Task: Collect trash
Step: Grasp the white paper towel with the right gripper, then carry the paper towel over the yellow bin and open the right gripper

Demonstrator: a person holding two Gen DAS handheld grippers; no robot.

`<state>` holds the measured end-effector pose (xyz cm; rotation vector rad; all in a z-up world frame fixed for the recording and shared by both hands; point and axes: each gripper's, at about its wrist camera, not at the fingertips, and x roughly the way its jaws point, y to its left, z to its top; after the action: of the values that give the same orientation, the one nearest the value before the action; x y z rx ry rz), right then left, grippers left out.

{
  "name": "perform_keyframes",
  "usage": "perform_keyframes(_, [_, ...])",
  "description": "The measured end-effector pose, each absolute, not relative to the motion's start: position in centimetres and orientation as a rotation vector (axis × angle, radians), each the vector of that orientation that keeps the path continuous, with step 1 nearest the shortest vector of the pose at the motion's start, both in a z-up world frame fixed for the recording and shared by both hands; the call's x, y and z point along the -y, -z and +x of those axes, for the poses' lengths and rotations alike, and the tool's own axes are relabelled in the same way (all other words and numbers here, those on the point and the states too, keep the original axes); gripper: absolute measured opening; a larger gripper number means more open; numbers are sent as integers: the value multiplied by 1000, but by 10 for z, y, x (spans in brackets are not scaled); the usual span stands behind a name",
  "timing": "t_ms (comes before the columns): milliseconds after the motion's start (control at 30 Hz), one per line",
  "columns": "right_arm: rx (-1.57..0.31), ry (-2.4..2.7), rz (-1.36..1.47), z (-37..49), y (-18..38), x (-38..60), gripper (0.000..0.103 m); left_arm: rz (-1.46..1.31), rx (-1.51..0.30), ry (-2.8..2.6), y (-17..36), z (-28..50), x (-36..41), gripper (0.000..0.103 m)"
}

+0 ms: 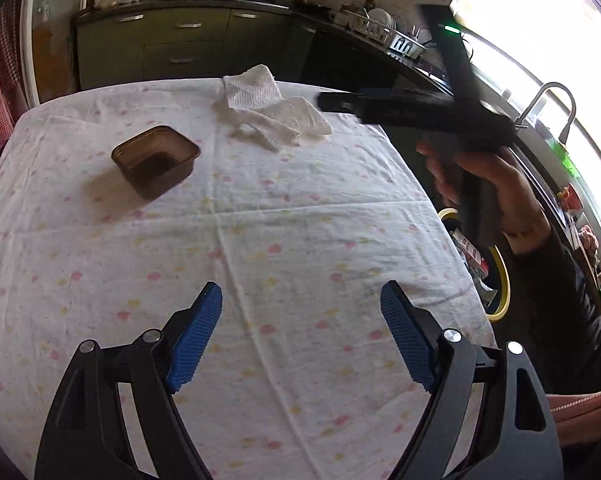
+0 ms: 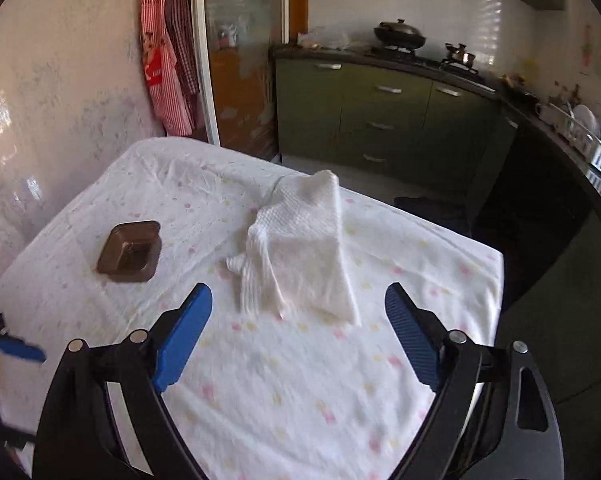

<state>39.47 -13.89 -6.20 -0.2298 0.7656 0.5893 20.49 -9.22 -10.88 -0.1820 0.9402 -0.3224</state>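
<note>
A crumpled white paper towel (image 1: 270,110) lies at the far side of the cloth-covered table (image 1: 260,240). In the right wrist view the towel (image 2: 300,248) lies just beyond my right gripper (image 2: 298,300), which is open and empty above the table. A small brown plastic container (image 1: 156,160) stands left of the towel; it also shows in the right wrist view (image 2: 130,252). My left gripper (image 1: 300,300) is open and empty over the near part of the table. The right gripper's body (image 1: 412,114) hangs in the air at the table's right, held by a hand.
A yellow-rimmed bin (image 1: 484,264) with packaging in it stands on the floor right of the table. Green kitchen cabinets (image 2: 380,120) with a wok and a pot on the stove are behind. A wall (image 2: 40,120) runs along the table's left side.
</note>
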Motion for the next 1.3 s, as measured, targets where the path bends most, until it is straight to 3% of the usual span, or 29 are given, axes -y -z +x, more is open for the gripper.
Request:
perform_keyframes(367, [-953,-447,-282,455,113,83,83,-172,-921,417,119,180,58,82])
perform_keyframes(500, [-1016,-448,-254,465,124,77,73,-206,-911,424,122,175,42,83])
perform_keyframes(600, [-1038,-455,-219,469,123,75,54,-226,-910,417,122,172,34,83])
perform_keyframes(733, [-1067,-465,-179,467,118,73,10,-236,-905,409,121,166,29,83])
perform_keyframes(1033, [-1003,-494,-77,389,65,105,8,-190,-850,429,99,131,46,83])
perform_keyframes(1300, [-909,-399,-12,275,8,202,9,-130,-817,505,88,102,79,86])
